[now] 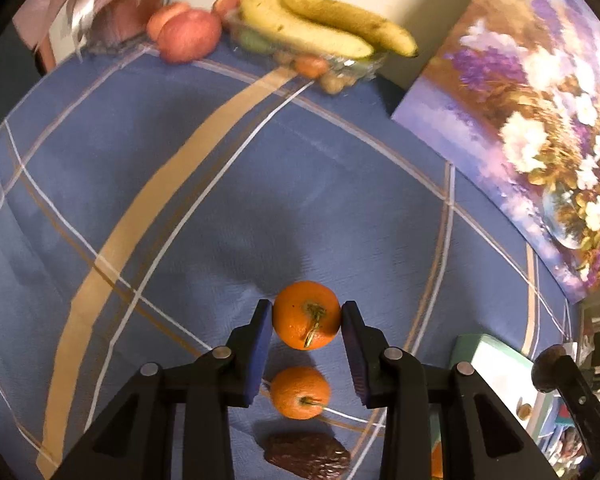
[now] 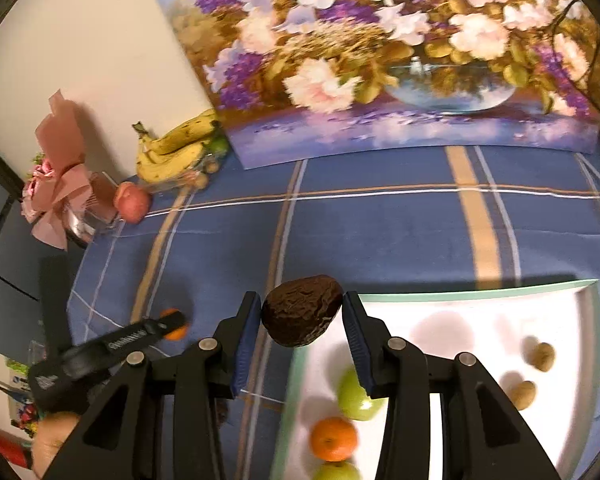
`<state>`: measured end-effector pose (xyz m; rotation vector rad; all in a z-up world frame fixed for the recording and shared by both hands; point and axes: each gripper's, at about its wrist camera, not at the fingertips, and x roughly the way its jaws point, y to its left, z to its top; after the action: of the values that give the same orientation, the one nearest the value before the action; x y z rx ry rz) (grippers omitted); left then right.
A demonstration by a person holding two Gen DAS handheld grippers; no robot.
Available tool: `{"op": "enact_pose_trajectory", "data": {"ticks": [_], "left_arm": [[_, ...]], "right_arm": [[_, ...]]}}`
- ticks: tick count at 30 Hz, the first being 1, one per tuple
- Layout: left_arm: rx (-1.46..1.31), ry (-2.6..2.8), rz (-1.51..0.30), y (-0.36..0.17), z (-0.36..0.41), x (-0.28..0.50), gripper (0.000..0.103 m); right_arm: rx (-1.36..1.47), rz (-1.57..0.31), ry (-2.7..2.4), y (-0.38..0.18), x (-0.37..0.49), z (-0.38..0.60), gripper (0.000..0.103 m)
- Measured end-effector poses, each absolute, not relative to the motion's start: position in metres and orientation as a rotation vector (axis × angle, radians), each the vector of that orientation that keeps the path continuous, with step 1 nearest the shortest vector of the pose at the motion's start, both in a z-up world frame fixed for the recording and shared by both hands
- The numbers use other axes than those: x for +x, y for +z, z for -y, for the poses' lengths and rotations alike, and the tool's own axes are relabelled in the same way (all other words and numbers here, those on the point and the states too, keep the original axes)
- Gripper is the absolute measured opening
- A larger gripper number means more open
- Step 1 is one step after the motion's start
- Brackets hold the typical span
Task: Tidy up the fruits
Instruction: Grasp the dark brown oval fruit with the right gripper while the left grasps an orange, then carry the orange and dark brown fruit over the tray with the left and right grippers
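held orange (image 1: 306, 314): stem toward the camera, between blue fingers
second orange (image 1: 300, 392): on the checked cloth
avocado (image 2: 302, 310): dark, wrinkled, held above the tray (image 2: 480, 304) edge

a home, checked blue tablecloth (image 1: 220, 208), flower painting (image 2: 380, 52) against the wall, pink wrapped bouquet (image 2: 60, 176)

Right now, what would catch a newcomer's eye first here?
Probably the big flower painting leaning against the wall behind the blue plaid tablecloth. Next, the left gripper clamping a bright orange, and the right gripper holding a wrinkled dark avocado beside the white tray.
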<state>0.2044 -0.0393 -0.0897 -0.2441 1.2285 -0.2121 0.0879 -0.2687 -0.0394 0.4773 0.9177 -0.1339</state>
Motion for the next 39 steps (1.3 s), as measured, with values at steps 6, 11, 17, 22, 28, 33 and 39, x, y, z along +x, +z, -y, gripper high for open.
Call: {"op": "enact_pose_trajectory", "data": {"ticks": [6, 11, 17, 22, 28, 33, 39], "left_arm": [[-0.189, -0.238, -1.165, -0.062, 0.055, 0.196, 0.037], [-0.14, -0.262, -1.105, -0.035, 0.068, 0.19, 0.037], [-0.116, -0.318, -1.05, -0.011, 0.088, 0.18, 0.037], [-0.122, -0.401, -1.036, 0.004, 0.108, 0.168, 0.037], [-0.107, -0.483, -1.032, 0.014, 0.132, 0.153, 0.037], [-0.09, -0.522, -1.03, 0.02, 0.146, 0.145, 0.037], [-0.064, -0.564, -1.043, 0.018, 0.163, 0.138, 0.037]], "right_arm": [[0.474, -0.916, -0.175, -0.037, 0.076, 0.289, 0.044], [0.452, -0.918, -0.213, -0.035, 0.065, 0.303, 0.044], [0.436, -0.91, -0.241, -0.032, 0.052, 0.318, 0.044], [0.429, -0.9, -0.272, -0.028, 0.042, 0.33, 0.044], [0.417, -0.9, -0.319, -0.026, 0.031, 0.347, 0.044], [0.429, -0.898, -0.353, -0.025, 0.021, 0.36, 0.044], [0.441, -0.892, -0.384, -0.024, 0.012, 0.371, 0.044]]}}
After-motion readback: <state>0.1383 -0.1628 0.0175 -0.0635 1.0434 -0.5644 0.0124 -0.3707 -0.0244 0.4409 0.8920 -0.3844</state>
